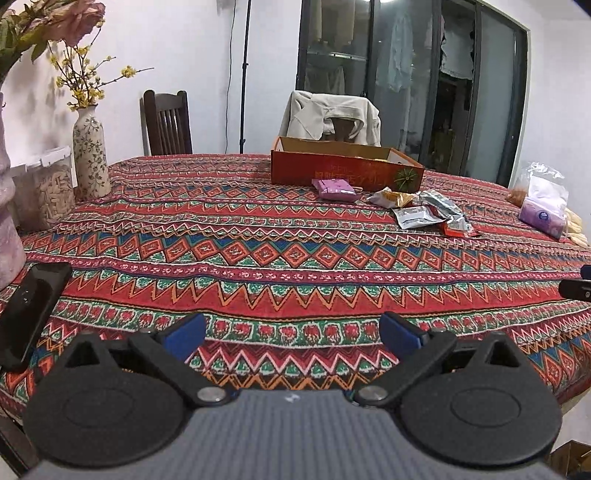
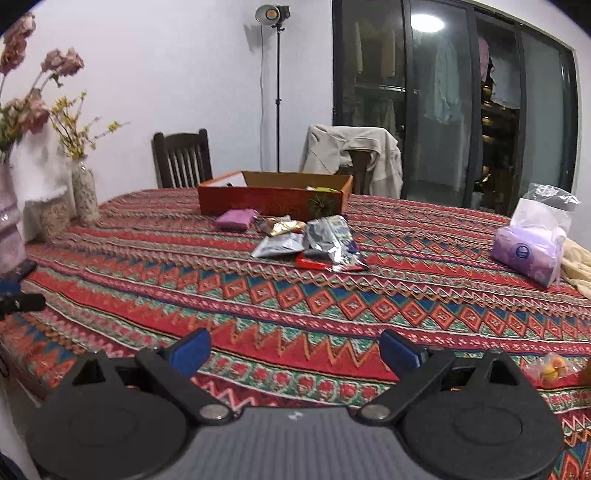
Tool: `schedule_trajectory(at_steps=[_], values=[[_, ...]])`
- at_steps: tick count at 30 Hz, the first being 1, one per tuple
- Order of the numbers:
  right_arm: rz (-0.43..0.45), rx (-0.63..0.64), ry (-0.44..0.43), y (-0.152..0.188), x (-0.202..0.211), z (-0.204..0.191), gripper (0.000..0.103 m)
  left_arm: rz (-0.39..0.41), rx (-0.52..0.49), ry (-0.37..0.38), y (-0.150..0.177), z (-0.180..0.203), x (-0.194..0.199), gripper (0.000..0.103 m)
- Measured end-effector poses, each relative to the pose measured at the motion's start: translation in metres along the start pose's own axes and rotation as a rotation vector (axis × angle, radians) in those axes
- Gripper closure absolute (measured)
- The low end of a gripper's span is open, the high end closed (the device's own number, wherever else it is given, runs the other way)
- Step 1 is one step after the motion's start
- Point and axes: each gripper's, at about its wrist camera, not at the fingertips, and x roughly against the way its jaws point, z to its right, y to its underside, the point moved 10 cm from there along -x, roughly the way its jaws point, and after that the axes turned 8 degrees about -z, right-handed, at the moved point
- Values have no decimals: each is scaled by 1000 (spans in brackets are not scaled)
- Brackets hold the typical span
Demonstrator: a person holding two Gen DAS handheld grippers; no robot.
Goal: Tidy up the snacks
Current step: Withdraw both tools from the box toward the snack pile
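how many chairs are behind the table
2: a bare dark wooden chair behind the table's far left, and a chair draped with a beige jacket behind the orange box. Others may be hidden.

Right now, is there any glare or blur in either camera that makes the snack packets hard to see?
Left wrist view: packets sharp, foil slightly shiny. Right wrist view: silver packet glints, still readable; ceiling light reflects in the glass door, and the studio lamp glows, both away from the snacks. Fisheye bending curves the table edge in both views.

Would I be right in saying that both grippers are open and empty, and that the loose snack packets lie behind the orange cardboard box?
Not quite: the snack packets lie in front of the orange cardboard box, as the right wrist view shows. The left gripper and right gripper are indeed open and empty.
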Motion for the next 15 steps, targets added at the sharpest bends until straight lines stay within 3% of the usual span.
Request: schedule_trajectory(at_steps=[9, 15], values=[[-8, -25, 14, -18, -29, 18, 7, -39, -21, 5, -22, 10, -35, 1], [-5, 70, 7, -50, -69, 14, 11, 7, -91, 57, -70, 34, -67, 1]])
